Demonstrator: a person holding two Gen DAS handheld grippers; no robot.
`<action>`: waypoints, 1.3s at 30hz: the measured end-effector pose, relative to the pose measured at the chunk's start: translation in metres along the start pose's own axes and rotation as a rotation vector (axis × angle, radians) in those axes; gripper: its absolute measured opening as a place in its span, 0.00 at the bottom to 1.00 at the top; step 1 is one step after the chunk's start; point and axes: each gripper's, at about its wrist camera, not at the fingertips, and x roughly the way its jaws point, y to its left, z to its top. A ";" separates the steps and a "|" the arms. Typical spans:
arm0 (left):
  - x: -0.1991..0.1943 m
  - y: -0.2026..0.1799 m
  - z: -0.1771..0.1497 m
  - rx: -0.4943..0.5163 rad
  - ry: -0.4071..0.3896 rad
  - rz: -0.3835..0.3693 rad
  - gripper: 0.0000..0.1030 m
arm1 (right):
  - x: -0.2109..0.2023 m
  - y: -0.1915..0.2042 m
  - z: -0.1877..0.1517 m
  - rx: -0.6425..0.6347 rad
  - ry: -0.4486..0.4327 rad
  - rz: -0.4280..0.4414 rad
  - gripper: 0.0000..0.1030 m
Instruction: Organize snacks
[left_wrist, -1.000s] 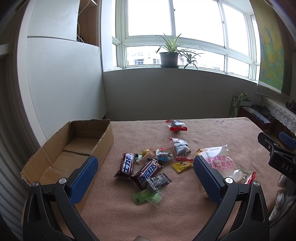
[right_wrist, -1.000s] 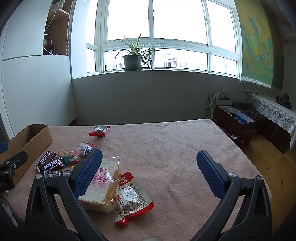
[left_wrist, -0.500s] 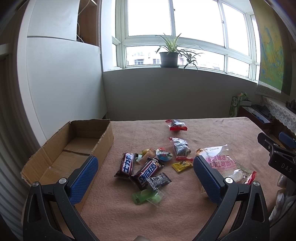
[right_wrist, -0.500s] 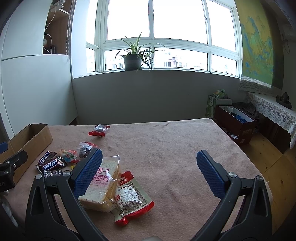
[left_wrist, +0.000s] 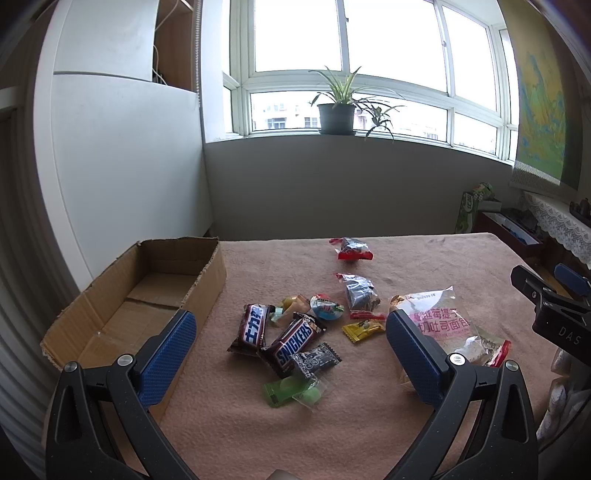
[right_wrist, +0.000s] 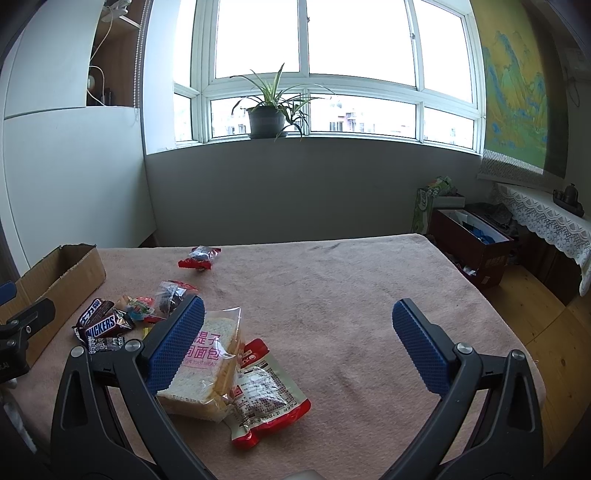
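Both grippers' fingers are wide apart, w/ nothing held. The left gripper (left_wrist: 288, 347) should drop on the brown Snickers bar (left_wrist: 294, 341), then carry it to the open cardboard box (left_wrist: 110, 314) at 10 o'clock.

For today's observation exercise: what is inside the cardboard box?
The cardboard box shows only its bare floor flaps, no snacks. Its near corner is hidden behind the left gripper.

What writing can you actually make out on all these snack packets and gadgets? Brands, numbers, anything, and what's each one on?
"SNICKERS": brown chocolate bar.
"士力架": second brown bar.
"202609 06", partly unsure: top of the clear bread bag.
"切吐司面包": pink label on that bag; the line above it is half hidden.
"TOAST BREAD": same label, right wrist view.
"DAS": black frame of the right gripper.
Too small to read: red pouch, small candies.
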 end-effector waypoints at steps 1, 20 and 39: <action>0.000 0.000 0.000 0.000 -0.001 -0.001 0.99 | 0.000 0.000 0.000 0.000 0.000 0.000 1.00; -0.001 -0.001 -0.001 0.000 0.000 -0.004 0.99 | 0.000 0.002 -0.002 -0.001 0.003 0.001 1.00; 0.008 0.005 -0.005 -0.027 0.045 -0.057 0.99 | 0.008 -0.023 -0.005 0.112 0.052 0.089 1.00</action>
